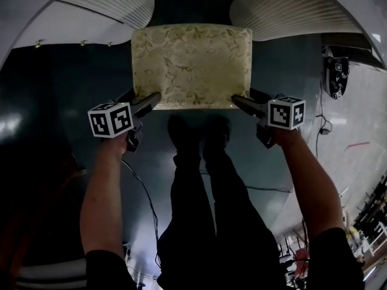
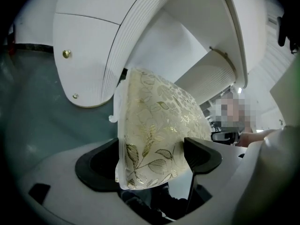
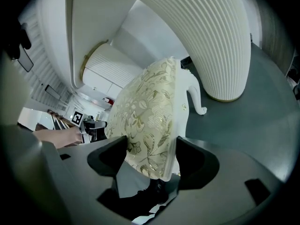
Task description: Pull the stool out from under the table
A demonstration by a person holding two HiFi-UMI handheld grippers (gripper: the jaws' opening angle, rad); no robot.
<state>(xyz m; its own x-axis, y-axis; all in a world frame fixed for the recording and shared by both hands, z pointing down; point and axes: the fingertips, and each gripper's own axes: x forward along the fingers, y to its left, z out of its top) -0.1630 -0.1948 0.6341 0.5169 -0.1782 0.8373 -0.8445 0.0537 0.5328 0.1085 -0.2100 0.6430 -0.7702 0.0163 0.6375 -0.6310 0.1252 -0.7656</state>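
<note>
The left gripper stands spread around the near left corner of the stool; the right gripper pinches its near right corner; the stool sits between the ribbed white table bases, with dark floor open beside it and before its near edge.

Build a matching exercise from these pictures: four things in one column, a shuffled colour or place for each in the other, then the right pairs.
Things
1. stool
2. left gripper
3. right gripper
4. floor

Colour or place
a. dark grey
b. at the stool's near right corner
c. cream with gold leaves
d. at the stool's near left corner

Pairs: 1-c, 2-d, 3-b, 4-a
</note>
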